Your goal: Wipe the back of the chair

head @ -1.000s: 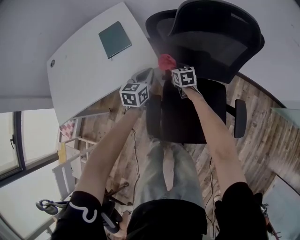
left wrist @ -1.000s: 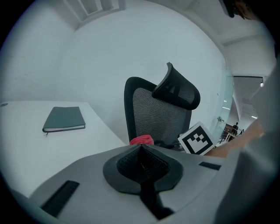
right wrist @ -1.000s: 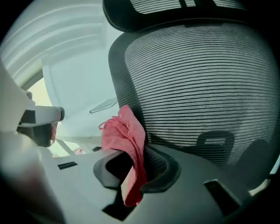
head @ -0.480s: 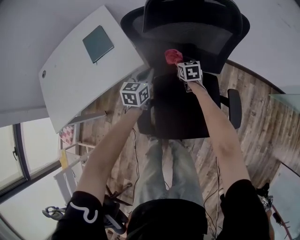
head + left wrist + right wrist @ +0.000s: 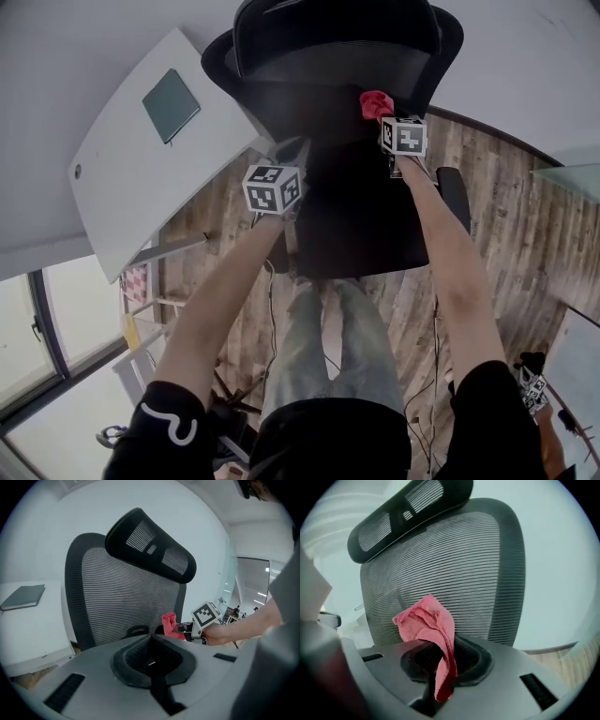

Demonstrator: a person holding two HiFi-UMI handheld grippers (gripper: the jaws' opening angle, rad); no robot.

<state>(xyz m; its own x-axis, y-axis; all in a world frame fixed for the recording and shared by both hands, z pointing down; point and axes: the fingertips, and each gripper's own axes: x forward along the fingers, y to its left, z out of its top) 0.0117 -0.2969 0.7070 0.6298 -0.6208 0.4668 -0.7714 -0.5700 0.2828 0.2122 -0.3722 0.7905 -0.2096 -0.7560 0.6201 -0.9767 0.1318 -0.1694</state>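
A black mesh office chair fills the top of the head view, with its backrest [image 5: 328, 66] facing me, and shows again as the chair back [image 5: 454, 573] and the chair back [image 5: 122, 597]. My right gripper [image 5: 382, 116] is shut on a red cloth [image 5: 376, 102], held against the right part of the backrest's front face. The cloth [image 5: 429, 625] bunches above the jaws and hangs from them. My left gripper [image 5: 294, 152] hovers by the chair's left side, apart from the mesh. Its jaws [image 5: 151, 660] are shut and hold nothing. It sees the cloth [image 5: 169, 624] from the side.
A white desk [image 5: 122, 178] stands left of the chair with a dark green notebook [image 5: 171, 92] on it. The chair's seat [image 5: 356, 216] and right armrest [image 5: 452, 192] lie below my grippers. Wooden floor surrounds the chair, and my legs stand just behind the seat.
My right gripper has carried the red cloth rightward across the backrest. The left gripper has stayed about where it was. The chair and desk sit higher in the head view.
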